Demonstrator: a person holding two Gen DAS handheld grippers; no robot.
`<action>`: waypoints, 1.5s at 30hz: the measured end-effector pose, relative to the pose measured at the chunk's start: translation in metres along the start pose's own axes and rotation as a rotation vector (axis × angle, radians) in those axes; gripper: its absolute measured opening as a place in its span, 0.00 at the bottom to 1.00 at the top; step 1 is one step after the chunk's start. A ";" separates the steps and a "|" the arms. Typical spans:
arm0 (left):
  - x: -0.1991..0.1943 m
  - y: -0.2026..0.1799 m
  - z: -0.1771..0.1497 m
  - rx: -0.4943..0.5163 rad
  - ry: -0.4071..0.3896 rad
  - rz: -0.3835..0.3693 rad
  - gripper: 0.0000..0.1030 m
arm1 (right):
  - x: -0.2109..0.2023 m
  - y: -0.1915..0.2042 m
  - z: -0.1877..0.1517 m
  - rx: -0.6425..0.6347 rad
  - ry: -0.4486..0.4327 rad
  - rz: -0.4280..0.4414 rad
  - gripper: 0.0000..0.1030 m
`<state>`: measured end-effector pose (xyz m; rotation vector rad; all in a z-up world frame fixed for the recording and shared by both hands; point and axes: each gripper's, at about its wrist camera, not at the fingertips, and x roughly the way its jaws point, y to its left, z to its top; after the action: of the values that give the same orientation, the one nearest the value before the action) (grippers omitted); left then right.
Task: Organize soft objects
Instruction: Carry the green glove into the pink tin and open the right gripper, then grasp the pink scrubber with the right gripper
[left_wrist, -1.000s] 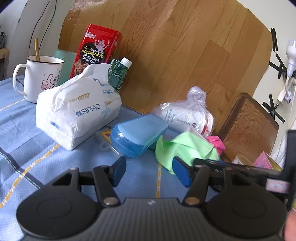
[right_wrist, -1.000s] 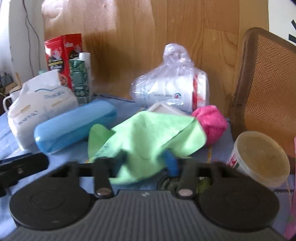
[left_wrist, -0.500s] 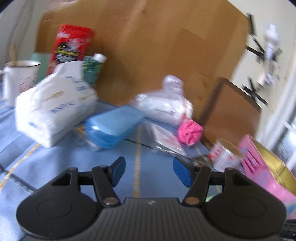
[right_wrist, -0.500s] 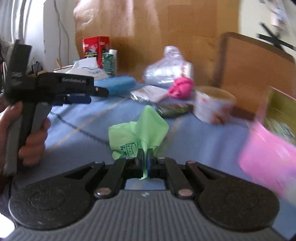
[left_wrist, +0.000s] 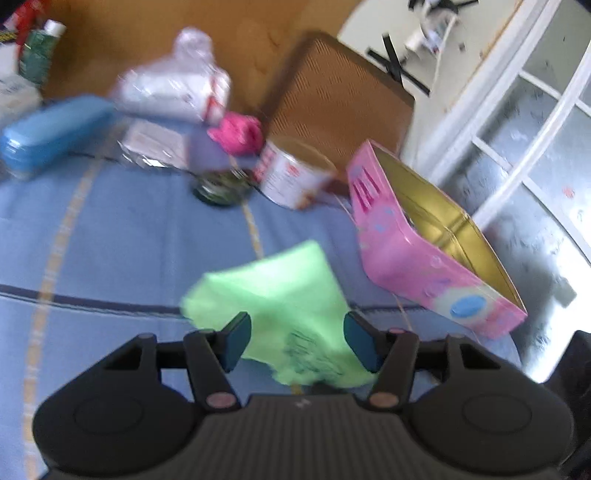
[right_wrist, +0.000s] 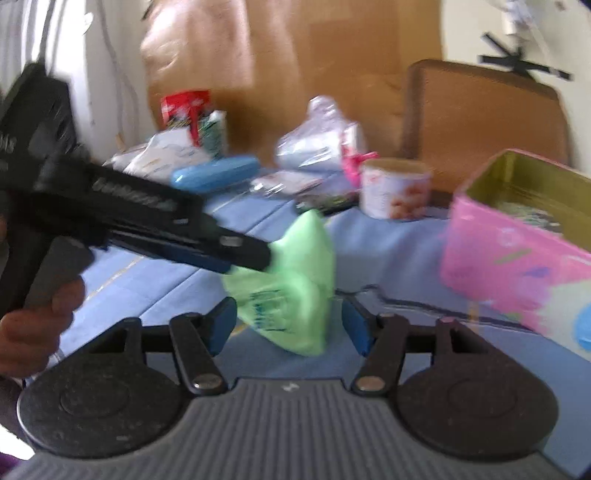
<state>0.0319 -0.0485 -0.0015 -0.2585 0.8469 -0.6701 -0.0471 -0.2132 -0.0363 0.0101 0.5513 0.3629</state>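
Both jaws spread wide: the left hand-held gripper (left_wrist: 297, 341) and right hand-held gripper (right_wrist: 289, 325) each have the crumpled, soft lime-green cloth (left_wrist: 291, 306) loose between their fingers, glossy pink tin box (left_wrist: 424, 266) just right.

Daylight floods in from the window (left_wrist: 532, 122) along the right edge of the left wrist view, where the panes blow out to white glare and the wall (left_wrist: 402, 66) beside it washes pale. Both views are bright but smeared by motion blur: the plastic bag (left_wrist: 173, 88), blue case (left_wrist: 51, 129) and white tub (left_wrist: 291, 173) at the far edge of the blue tablecloth (left_wrist: 122, 240) lose their outlines. The green cloth (right_wrist: 291, 284) and pink tin (right_wrist: 517, 266) are soft-edged too. Fisheye distortion bends the tablecloth's stripes and curves the window frame. A dark shadow falls right of the tin.
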 end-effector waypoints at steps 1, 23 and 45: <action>0.006 -0.002 0.000 -0.002 0.010 -0.001 0.48 | 0.006 -0.001 -0.001 -0.010 0.020 0.010 0.28; 0.109 -0.232 0.051 0.499 -0.126 -0.236 0.51 | -0.082 -0.154 0.011 0.150 -0.390 -0.735 0.14; -0.009 0.060 0.046 0.116 -0.347 0.420 0.55 | -0.058 -0.097 0.050 0.097 -0.361 -0.295 0.50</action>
<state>0.0890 0.0007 0.0059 -0.0823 0.5033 -0.2666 -0.0350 -0.3189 0.0254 0.0851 0.2065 0.0421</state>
